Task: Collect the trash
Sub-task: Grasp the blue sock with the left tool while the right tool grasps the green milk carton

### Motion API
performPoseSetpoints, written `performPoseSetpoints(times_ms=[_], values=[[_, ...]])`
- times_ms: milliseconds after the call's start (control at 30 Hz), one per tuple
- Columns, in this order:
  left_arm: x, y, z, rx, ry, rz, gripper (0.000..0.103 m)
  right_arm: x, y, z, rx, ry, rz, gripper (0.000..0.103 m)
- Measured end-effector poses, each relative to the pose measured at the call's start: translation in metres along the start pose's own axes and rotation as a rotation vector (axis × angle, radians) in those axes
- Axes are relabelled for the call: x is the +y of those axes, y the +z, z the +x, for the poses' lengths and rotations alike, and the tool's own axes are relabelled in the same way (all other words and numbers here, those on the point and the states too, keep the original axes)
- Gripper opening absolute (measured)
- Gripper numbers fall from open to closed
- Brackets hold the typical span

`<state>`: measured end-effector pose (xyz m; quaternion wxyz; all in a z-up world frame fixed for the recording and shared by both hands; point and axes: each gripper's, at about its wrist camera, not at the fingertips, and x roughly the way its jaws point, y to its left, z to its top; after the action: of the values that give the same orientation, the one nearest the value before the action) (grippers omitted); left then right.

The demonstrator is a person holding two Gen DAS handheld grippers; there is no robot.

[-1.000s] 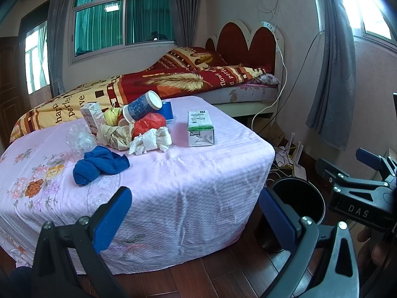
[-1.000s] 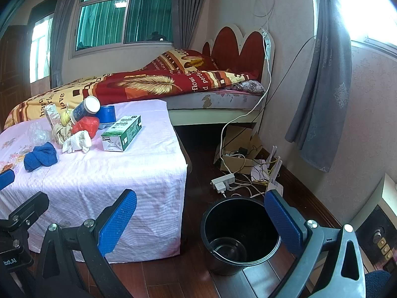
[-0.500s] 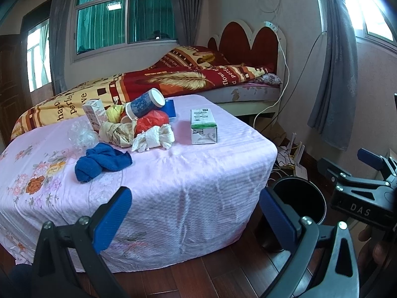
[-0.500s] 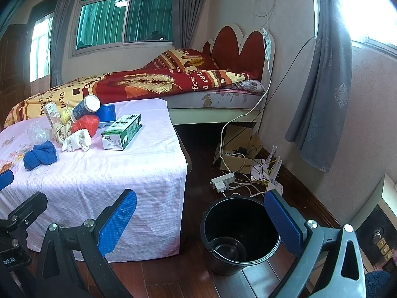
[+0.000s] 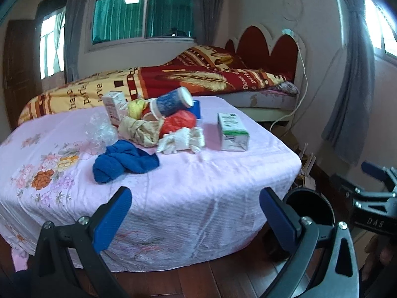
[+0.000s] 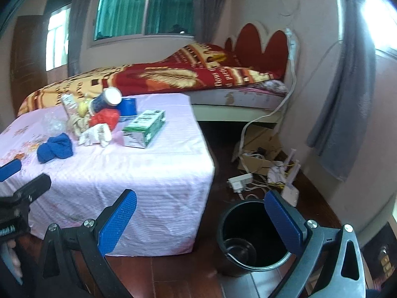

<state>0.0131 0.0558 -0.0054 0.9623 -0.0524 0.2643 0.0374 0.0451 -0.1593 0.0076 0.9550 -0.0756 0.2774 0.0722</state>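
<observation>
On the pink-covered table (image 5: 198, 186) the trash pile (image 5: 158, 121) lies untouched; leftmost a blue cloth (image 5: 124, 162), then crumpled paper (image 5: 182, 141), a tipped blue cup (image 5: 171, 103), and a green-and-white carton (image 5: 233, 132) apart on the right; we judge the reach has only begun. Our left gripper (image 5: 196, 213) and right gripper (image 6: 201, 218) both gape wide, holding nothing; next we must close in on one piece. The black bin (image 6: 250, 238) on the floor holds only a dark, unclear shape.

Carton (image 5: 233, 132) print blurred, bucket (image 5: 307, 206) partly behind table (image 5: 198, 198)
</observation>
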Motion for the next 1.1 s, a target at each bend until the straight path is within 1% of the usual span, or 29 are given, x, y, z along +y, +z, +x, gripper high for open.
performPoseSetpoints(times_ms=[67, 133, 333, 433, 533, 633, 733, 800, 900, 933, 1033, 1067, 1100], values=[[0.013, 0.003, 0.005, -0.005, 0.007, -0.022, 0.103, 0.007, 0.003, 0.007, 0.006, 0.020, -0.005, 0.103], [0.026, 0.006, 0.014, -0.001, 0.035, -0.042, 0.103, 0.017, 0.007, 0.018, 0.012, 0.040, -0.016, 0.103], [0.064, 0.012, 0.051, 0.031, 0.159, -0.075, 0.103, 0.048, 0.025, 0.059, 0.027, 0.088, -0.045, 0.103], [0.082, 0.014, 0.068, 0.044, 0.188, -0.107, 0.103, 0.061, 0.037, 0.082, 0.035, 0.110, -0.042, 0.103], [0.095, 0.015, 0.082, 0.053, 0.217, -0.114, 0.103, 0.069, 0.048, 0.103, 0.046, 0.122, -0.029, 0.103], [0.104, 0.016, 0.095, 0.059, 0.222, -0.128, 0.103, 0.078, 0.060, 0.132, 0.063, 0.132, -0.019, 0.103], [0.107, 0.017, 0.105, 0.071, 0.209, -0.139, 0.101, 0.088, 0.071, 0.157, 0.080, 0.141, -0.015, 0.103], [0.107, 0.018, 0.111, 0.078, 0.190, -0.146, 0.099, 0.094, 0.078, 0.173, 0.104, 0.119, -0.021, 0.102], [0.107, 0.021, 0.121, 0.087, 0.167, -0.150, 0.094, 0.093, 0.084, 0.193, 0.142, 0.098, -0.002, 0.091], [0.107, 0.022, 0.125, 0.091, 0.161, -0.154, 0.094, 0.092, 0.085, 0.196, 0.149, 0.095, 0.001, 0.085], [0.108, 0.023, 0.131, 0.098, 0.152, -0.164, 0.093, 0.083, 0.085, 0.204, 0.168, 0.080, 0.018, 0.074], [0.110, 0.024, 0.132, 0.100, 0.147, -0.170, 0.088, 0.079, 0.083, 0.204, 0.171, 0.086, 0.024, 0.072], [0.111, 0.023, 0.134, 0.103, 0.145, -0.173, 0.077, 0.077, 0.082, 0.205, 0.173, 0.095, 0.024, 0.064]])
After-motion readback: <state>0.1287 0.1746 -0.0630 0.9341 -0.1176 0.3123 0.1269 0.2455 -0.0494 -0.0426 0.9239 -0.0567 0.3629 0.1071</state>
